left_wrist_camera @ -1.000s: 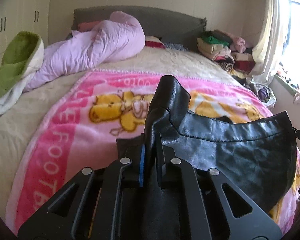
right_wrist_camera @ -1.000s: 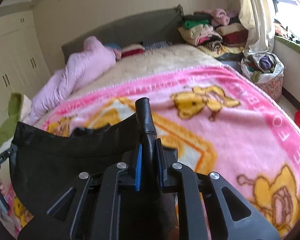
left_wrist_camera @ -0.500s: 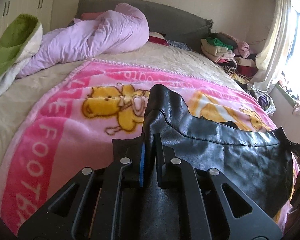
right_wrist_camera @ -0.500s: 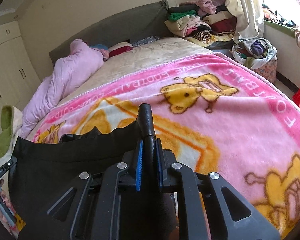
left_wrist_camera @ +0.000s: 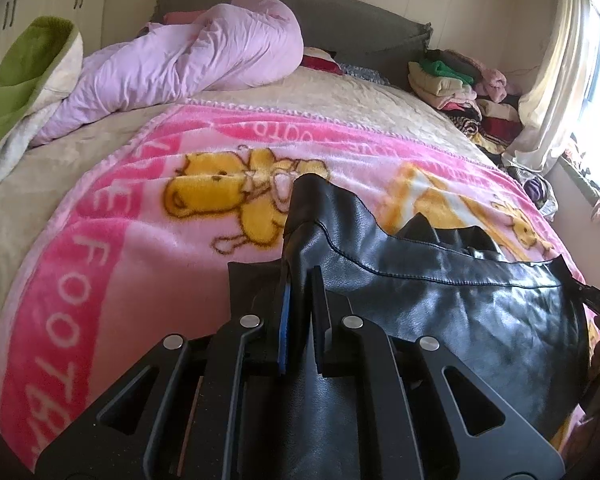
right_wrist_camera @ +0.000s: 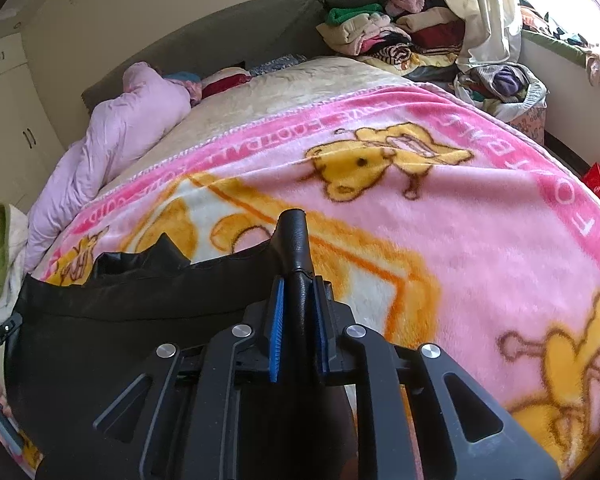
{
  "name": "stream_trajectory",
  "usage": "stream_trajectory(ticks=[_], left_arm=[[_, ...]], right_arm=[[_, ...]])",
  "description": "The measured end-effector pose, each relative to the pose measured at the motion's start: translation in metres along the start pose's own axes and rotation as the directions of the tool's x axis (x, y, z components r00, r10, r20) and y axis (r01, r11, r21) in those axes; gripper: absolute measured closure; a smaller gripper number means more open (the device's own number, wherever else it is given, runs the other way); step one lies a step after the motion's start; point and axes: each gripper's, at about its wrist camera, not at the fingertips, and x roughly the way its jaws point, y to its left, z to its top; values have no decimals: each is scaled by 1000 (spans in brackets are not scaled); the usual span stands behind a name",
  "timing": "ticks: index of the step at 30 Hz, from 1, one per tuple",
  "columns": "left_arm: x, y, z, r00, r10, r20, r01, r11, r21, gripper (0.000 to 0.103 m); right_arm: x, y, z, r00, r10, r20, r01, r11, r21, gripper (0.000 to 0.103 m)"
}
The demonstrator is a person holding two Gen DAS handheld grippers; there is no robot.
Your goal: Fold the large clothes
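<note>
In the left wrist view, the left gripper (left_wrist_camera: pixel 298 312) sat at the bottom centre of the frame, its jaws pinched tight on one corner of the black leather garment (left_wrist_camera: pixel 440 300). The corner stuck up out of the pads, and the rest of the garment stretched away to the lower right, hanging just above the pink cartoon blanket (left_wrist_camera: pixel 120 248) that covered the near part of the bed. A stitched hem ran across its top edge. No fold was visible in it yet; to my eye the job was at its start, with the piece held spread by two corners and the laying out and every fold left to do. Up in the top right corner, a stack of folded clothes (left_wrist_camera: pixel 452 80) sat beside the headboard.

In the right wrist view, the right gripper (right_wrist_camera: pixel 298 312) at bottom centre was likewise clamped on the opposite corner, a rolled black edge poking up between its blue pads. The garment spread to the lower left of the frame, over the blanket's edge. At the upper right, beside the bed, a bag (right_wrist_camera: pixel 508 88) stood open and stuffed with mixed clothing; I could not tell the pieces apart.
</note>
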Motion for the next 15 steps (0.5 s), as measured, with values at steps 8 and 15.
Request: stream_trajectory(ticks=[8,15], left_arm=[[6,2,-3,1000,9,-24,-9,1000,-4,97],[8,4,-5,999,29,-33,-29,1000,1,91]], right_arm=[[6,-3,-4,1000,-15,-28,15,1000,19,85],[4,-6,-5,998,-37,-52,39,998,43,71]])
